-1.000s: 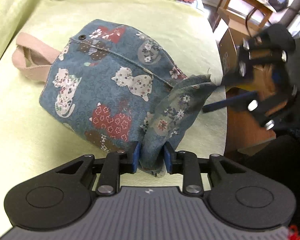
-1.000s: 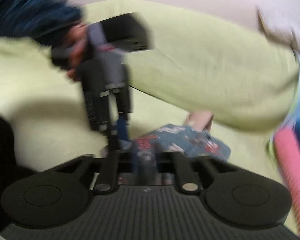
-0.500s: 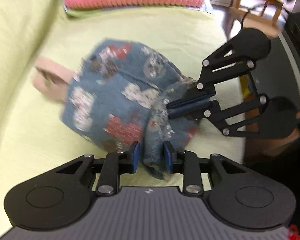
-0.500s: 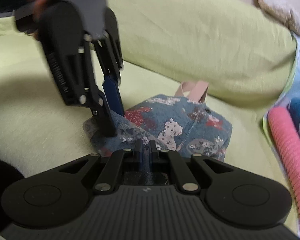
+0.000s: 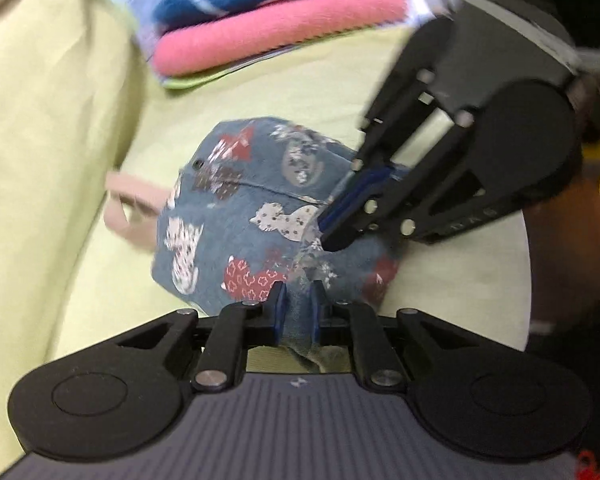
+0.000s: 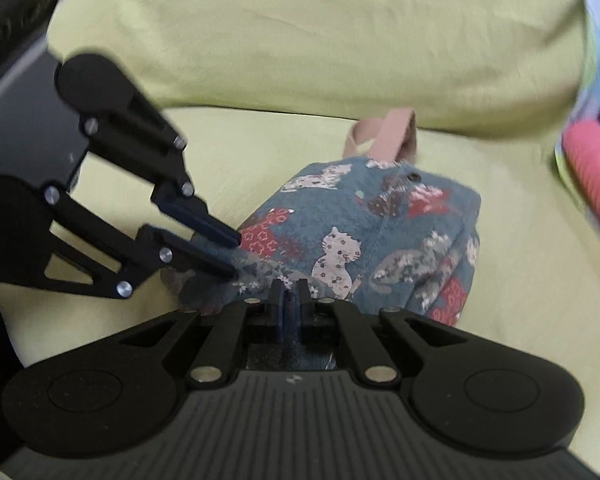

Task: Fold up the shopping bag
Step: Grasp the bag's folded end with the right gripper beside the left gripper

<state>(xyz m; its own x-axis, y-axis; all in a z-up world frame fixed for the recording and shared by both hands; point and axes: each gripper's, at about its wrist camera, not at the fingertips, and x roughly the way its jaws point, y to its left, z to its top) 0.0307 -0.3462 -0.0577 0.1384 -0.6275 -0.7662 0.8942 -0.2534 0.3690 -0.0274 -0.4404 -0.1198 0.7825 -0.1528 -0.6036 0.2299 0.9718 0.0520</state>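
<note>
Shopping bag (image 5: 236,216): blue-grey cloth with a cat and heart print, lying bunched on the yellow-green sofa seat (image 5: 320,88), its mouth end towards the backrest.
Handles (image 5: 128,208): pink webbing loops, poking out at the far end against the sofa backrest (image 6: 340,40); loose, held by nothing.
Left claw (image 5: 296,308): its jaws are closing on a gathered fold at the bag's near edge; cloth sits between the blue pads.
Right claw (image 6: 288,296): pressed together on a thin pinch of the same near edge, cloth caught between the pads.
Spacing: the two claws stand close together, the tip of one just beside the other.
Risk, collision: with both claws crowding one small patch of cloth, a further move inward probably knocks finger against finger.
Risk, slip: the right pinch looks shallow, so a pull may drag the hem free and drop that corner.
Risk, crooked fold: the bag is humped, not flat; folding it as it lies likely traps a lump and leaves uneven edges.
Risk, handles: left trailing, they may end up sticking out of the fold.
Neighbours: a stack of folded textiles (image 5: 276,32), pink under blue stripes, sits beyond the bag; a wide sweep could nudge it.
Blur: both views are smeared, so the fine lie of the hem cannot be told.
</note>
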